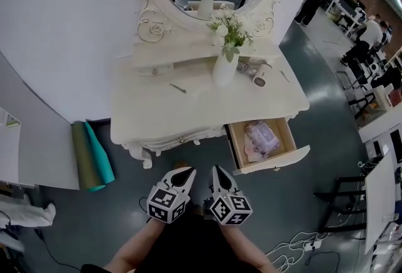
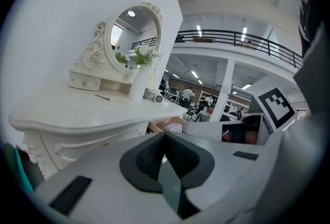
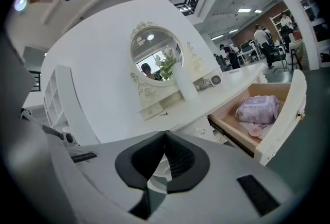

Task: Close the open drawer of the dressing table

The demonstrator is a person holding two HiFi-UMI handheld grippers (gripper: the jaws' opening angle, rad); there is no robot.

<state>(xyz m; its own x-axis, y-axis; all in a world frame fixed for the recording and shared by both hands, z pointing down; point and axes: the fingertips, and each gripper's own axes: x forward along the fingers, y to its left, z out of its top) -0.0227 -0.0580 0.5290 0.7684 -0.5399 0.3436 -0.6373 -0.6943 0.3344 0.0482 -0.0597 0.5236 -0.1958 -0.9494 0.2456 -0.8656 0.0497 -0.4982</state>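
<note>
We have not begun: the drawer [image 1: 274, 160] stands pulled out of the table [image 1: 188, 108], at four o'clock in the head view, with a purple pack [image 1: 262, 137] inside. Our left tongs [image 1: 187, 171] and right tongs [image 1: 216, 169] are both pressed together on nothing, side by side at six o'clock, apart from its front. The whole push remains, we judge.

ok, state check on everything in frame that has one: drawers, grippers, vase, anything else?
Main drawer: open, pulled out, nothing touching it.
Purple packet: lying inside that drawer.
Small upper drawer: shut.
Vase: upright, flowers in it.
Left gripper: jaws together, empty.
Right gripper: jaws together, empty.
</note>
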